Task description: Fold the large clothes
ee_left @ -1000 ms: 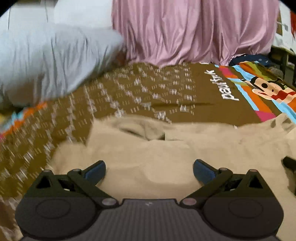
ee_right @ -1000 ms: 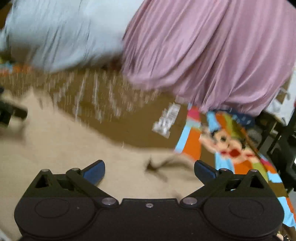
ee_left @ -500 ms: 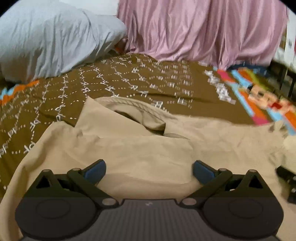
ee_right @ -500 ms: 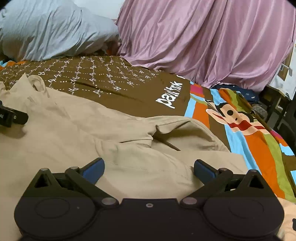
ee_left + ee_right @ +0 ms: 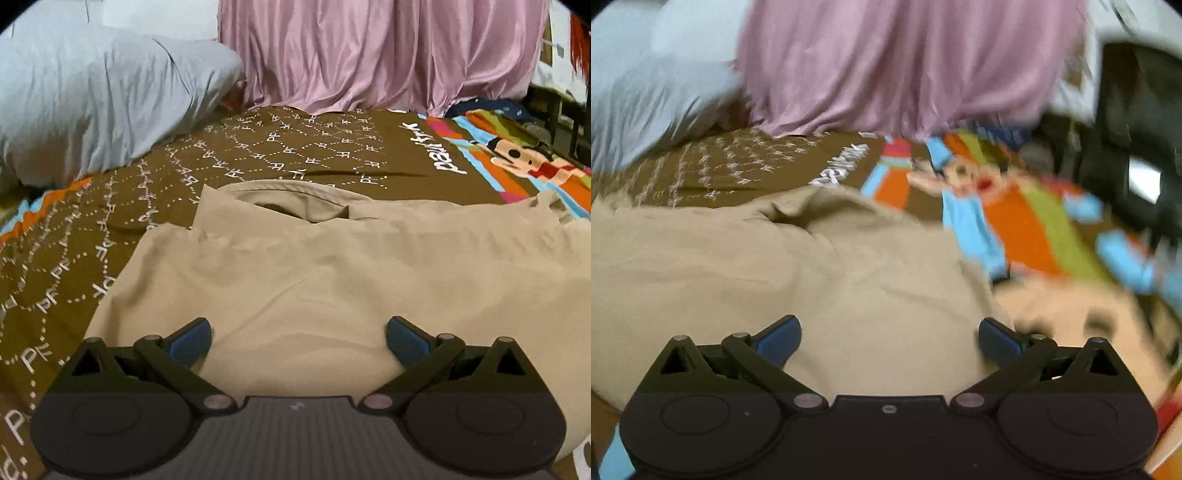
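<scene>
In the left wrist view, a large beige garment of soft woven cloth (image 5: 332, 266) lies spread on a brown bedspread printed with dotted white lettering (image 5: 295, 147), its collar opening turned toward the far side and its near part running under the tool. The left gripper (image 5: 298, 334) hangs just above that near part with its blue-tipped fingers (image 5: 190, 334) spread wide and nothing between them. A rumpled pale grey pillow (image 5: 92, 99) sits at the far left of the bed, and a pink satin curtain (image 5: 376, 51) hangs behind; a cartoon monkey print in orange, blue and green (image 5: 517, 155) fills the right end of the bedspread. In the right wrist view, which is smeared by motion, the same garment fills the left and middle, with its right edge falling off onto the bright stripes of the print. The right gripper (image 5: 889, 334) is likewise wide apart and empty, sitting over the garment near that right edge. The cloth looks light, limp and a little creased, so it should drape and sag rather than hold a line, and a single layer may slip out of a shallow pinch. The likeliest holds are on doubled, seamed parts: the shoulder corners beside the collar, or the side edges, one tool on each so the span stays taut while it is carried over.
</scene>
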Demonstrator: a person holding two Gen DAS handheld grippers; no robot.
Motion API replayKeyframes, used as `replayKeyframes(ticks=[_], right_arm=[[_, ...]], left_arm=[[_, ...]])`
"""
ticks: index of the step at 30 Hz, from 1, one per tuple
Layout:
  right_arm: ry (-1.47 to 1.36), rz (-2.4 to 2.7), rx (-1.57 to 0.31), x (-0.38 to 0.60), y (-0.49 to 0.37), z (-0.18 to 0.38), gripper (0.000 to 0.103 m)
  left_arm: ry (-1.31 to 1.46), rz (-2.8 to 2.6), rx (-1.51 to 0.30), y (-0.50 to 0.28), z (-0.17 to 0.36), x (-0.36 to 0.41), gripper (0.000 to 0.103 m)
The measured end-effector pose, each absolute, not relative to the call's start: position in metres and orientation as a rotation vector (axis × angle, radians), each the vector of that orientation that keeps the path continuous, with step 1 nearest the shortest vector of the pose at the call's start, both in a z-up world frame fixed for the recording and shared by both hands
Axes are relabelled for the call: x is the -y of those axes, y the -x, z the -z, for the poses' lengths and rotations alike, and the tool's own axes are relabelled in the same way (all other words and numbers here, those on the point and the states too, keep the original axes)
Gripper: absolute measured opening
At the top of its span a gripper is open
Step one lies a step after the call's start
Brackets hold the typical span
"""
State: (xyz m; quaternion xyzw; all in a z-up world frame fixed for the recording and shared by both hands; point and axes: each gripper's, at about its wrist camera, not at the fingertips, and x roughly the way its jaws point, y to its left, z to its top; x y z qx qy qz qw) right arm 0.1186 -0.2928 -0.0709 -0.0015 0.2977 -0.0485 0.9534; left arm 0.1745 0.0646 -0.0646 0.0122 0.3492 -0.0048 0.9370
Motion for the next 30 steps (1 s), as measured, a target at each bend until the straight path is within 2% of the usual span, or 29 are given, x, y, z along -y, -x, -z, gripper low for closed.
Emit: replayKeyframes(ticks=[6,12,16,22,30], right_arm=[[-0.04,0.078,-0.62,0.3,-0.121,0.071,0.102],[-0.028,0.083,-0.607,0.296,-0.119,0.07,0.102],[-0.018,0.09,-0.61,0.295,-0.119,0.069,0.102],[-0.006,0.097,-0.593,0.293,-0.117,0.067,0.102],[0.09,-0.023,-0.399,0.239,-0.097,0.036,0.102]], left_arm=[[0.014,0.003,-0.74,-0.165,0.056,-0.072,0.103],[0.105,0.084,-0.808,-0.1,0.016,-0.084,0.103],[0.269,0.095,-0.799,-0.067,0.019,-0.108,0.103],[0.55,0.088,-0.805,-0.084,0.041,-0.146,0.103],[0.652,0.07,-0.795,-0.103,0.057,-0.158,0.103]])
